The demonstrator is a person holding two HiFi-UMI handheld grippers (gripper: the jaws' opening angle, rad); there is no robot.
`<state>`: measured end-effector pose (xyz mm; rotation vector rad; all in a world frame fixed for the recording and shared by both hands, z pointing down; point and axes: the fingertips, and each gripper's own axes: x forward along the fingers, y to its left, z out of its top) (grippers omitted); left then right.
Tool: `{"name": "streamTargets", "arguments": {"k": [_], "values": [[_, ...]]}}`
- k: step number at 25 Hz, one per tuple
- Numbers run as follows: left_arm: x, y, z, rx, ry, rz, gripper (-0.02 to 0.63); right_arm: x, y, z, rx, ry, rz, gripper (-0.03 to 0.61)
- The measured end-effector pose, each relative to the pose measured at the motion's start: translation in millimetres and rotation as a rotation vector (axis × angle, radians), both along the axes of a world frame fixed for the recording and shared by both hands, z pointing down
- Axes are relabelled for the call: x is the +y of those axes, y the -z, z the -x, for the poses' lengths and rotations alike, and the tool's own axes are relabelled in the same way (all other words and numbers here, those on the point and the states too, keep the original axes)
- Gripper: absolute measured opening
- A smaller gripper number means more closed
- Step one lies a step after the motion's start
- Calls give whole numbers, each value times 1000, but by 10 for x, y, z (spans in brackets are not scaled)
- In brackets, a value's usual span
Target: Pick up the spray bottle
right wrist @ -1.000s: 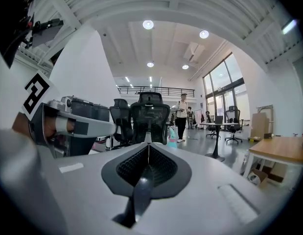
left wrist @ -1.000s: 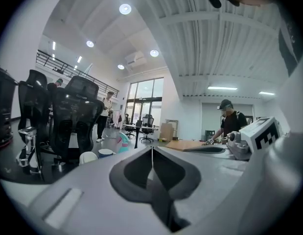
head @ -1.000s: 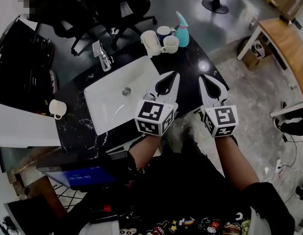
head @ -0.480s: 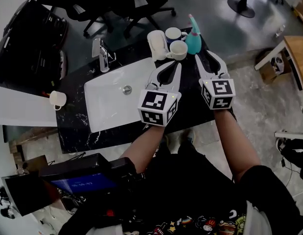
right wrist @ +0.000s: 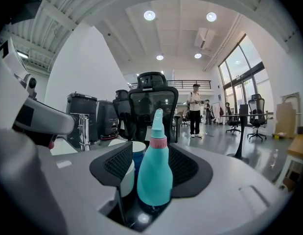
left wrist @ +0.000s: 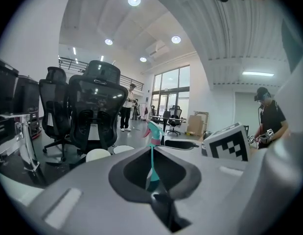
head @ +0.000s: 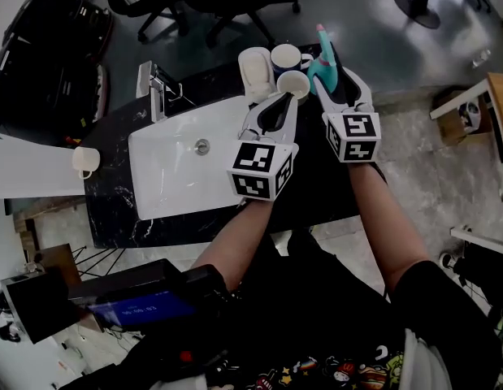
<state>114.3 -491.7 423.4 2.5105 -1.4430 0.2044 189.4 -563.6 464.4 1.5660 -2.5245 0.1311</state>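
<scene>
While upright, bottle [right wrist: 154, 175] inside right claw [right wrist: 151, 152]

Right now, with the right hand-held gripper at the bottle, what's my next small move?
Probably close the right hand-held gripper on the spray bottle: its jaws stand open on either side of the teal body, and the bottle is upright.

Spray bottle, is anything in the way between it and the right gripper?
Nothing visible is. The spray bottle stands upright between the open jaws of the right gripper, not yet squeezed. A white cup sits close on the bottle's left, just outside the jaw on that side.
</scene>
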Motion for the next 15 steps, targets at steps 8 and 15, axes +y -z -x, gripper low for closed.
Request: {"name": "streamTargets", "arguments": {"k": [8, 15], "values": [[-202, -137, 30, 4, 27, 23, 6, -422, 4, 106, 18, 25, -28, 261], [-248, -161, 50, 3, 22, 33, 6, -540, 2, 85, 38, 6, -31, 196]]}}
